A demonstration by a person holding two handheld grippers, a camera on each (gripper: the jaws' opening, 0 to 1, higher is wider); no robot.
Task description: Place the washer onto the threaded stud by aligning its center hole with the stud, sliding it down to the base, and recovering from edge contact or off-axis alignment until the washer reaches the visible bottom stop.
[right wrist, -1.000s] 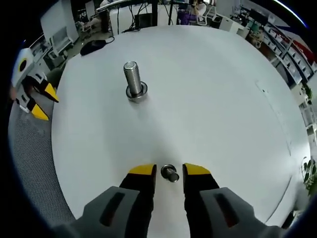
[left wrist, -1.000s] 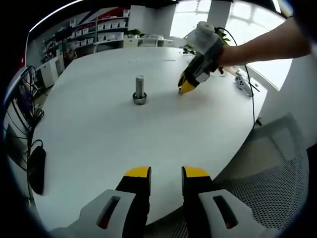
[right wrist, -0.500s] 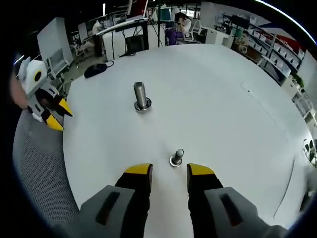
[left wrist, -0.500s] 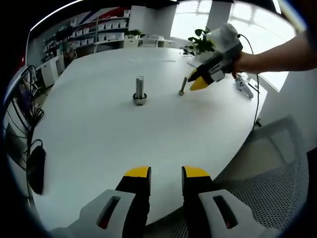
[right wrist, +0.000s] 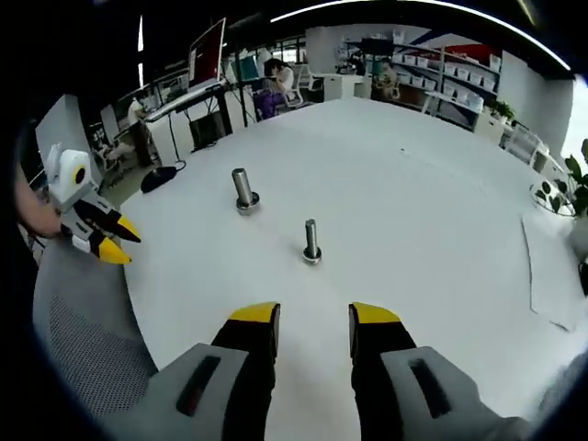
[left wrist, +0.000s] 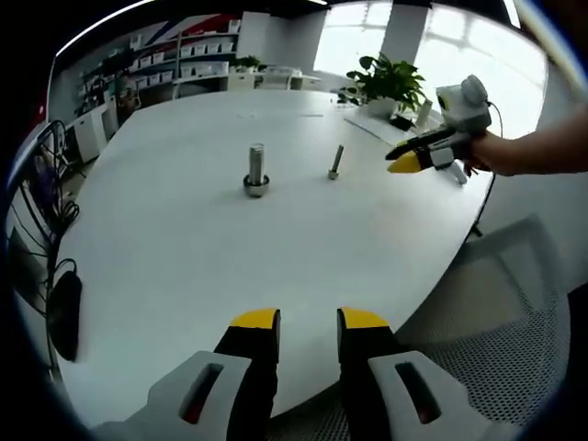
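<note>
1. My left claw (left wrist: 308, 320) hung low over the near edge of the white tabletop (left wrist: 211, 257), its yellow-tipped jaws spread apart with nothing between them.
2. My right claw (right wrist: 312, 317) also hung above the tabletop, jaws spread and empty, pointing toward the two metal pieces.
3. In the left gripper view, my right claw (left wrist: 404, 163) came in from the right, held in a hand (left wrist: 482, 158), off the tabletop's far right edge and well apart from the metal pieces.
4. In the right gripper view, my left claw (right wrist: 115, 241) sat at the left, beside the tabletop's edge and above a mesh chair (right wrist: 83, 340).
5. The thick threaded stud (left wrist: 256, 168) stood upright near the middle of the tabletop, with a ring-like flange at its base; I could not tell whether that ring was a washer or part of the stud.
6. A thinner bolt (left wrist: 335, 162) stood upright just beside it, apart from the stud, and it too had a small ring at its foot (right wrist: 312, 256) resting on the tabletop.
7. In the right gripper view the thin bolt (right wrist: 311, 241) stood nearer my right claw, the thick stud (right wrist: 243, 189) farther off and to the left.
8. A potted plant (left wrist: 390, 84) stood at the far side, and shelves holding small bins (left wrist: 188, 60) lined the back wall; what the bins contained was too small to tell.
9. A dark computer mouse (left wrist: 66, 312) lay near the left edge of the tabletop.
</note>
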